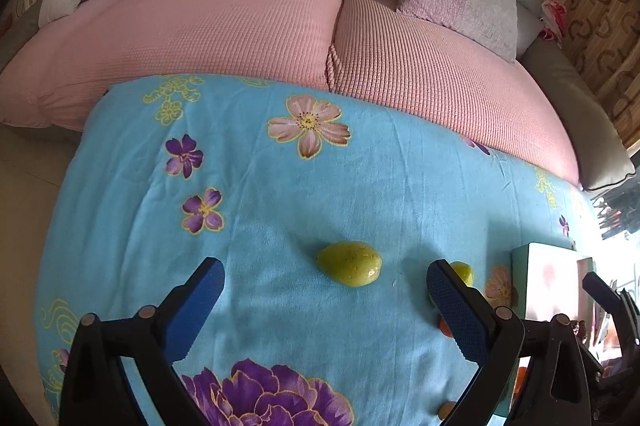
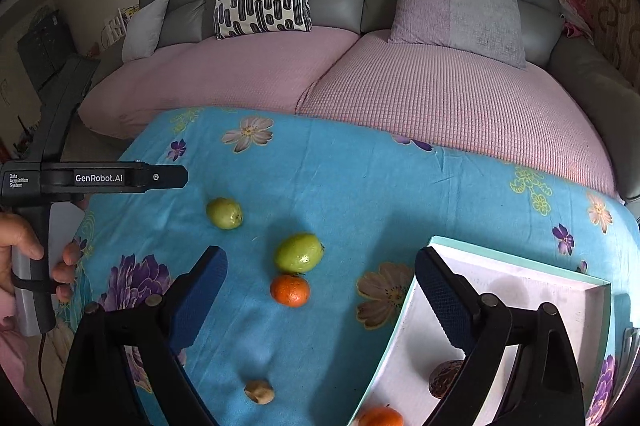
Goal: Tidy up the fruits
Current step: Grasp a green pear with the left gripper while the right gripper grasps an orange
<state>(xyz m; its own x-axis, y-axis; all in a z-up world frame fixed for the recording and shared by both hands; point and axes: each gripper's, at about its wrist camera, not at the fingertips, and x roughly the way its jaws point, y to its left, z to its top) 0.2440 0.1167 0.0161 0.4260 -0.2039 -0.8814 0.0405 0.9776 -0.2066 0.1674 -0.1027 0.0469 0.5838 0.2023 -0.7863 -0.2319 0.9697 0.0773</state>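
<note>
Right now your left gripper [image 1: 324, 274] hovers with its blue-padded jaws spread wide and nothing between them. Just ahead, at twelve o'clock, a smooth green egg-shaped fruit [image 1: 349, 263] lies on the turquoise flower-printed blanket [image 1: 256, 185]. A second green fruit [image 1: 462, 273] peeks from behind the right-hand pad, at two o'clock.

Your right gripper [image 2: 320, 286] is also wide apart and empty. Between its pads sit a glossy green round fruit [image 2: 299, 253] and, touching it at six o'clock, a small orange tangerine [image 2: 290, 290]. Another pale green fruit [image 2: 224, 213] rests at ten o'clock, well apart. A small tan nut-like piece [image 2: 259, 391] lies near the bottom edge. At four o'clock the white tray with a mint-green rim [image 2: 516, 262] holds a brown walnut-like item [image 2: 445, 378] and another tangerine [image 2: 380, 418].
</note>
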